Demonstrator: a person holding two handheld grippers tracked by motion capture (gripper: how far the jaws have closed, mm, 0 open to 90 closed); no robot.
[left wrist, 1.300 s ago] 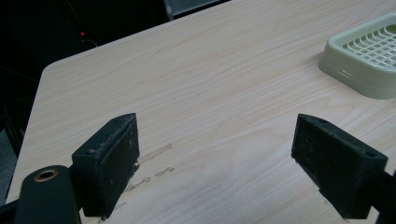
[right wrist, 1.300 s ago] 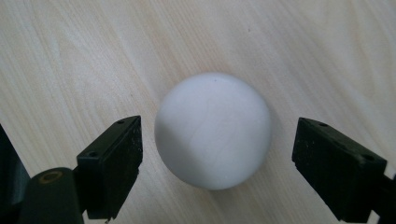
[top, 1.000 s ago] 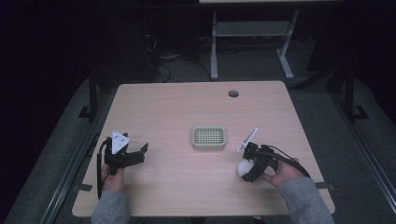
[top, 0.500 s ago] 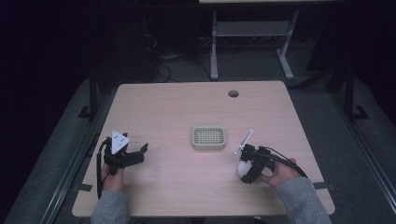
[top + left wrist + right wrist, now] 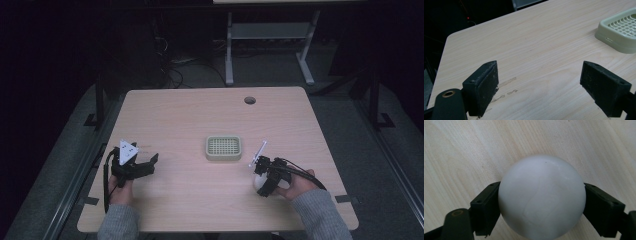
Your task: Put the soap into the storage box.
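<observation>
A white ball (image 5: 541, 197) sits between the black jaws of my right gripper (image 5: 541, 203), which is shut on it just above the wooden table. From above, that gripper (image 5: 261, 184) and the ball (image 5: 258, 181) are near the table's front right. A pale green slotted dish (image 5: 223, 148) lies at the table's middle, a short way left and behind the ball. My left gripper (image 5: 150, 165) rests at the front left, open, with bare wood between its jaws (image 5: 540, 67). The dish (image 5: 621, 32) lies ahead to its right.
The wooden table (image 5: 200, 115) has a round cable hole (image 5: 249, 100) at the back right. A metal desk frame (image 5: 270, 45) and cables stand on the dark floor behind. Faint smudges (image 5: 507, 86) mark the wood near the left gripper.
My right gripper has shifted slightly left and nearer the front edge with the ball in it. The left gripper has not moved.
</observation>
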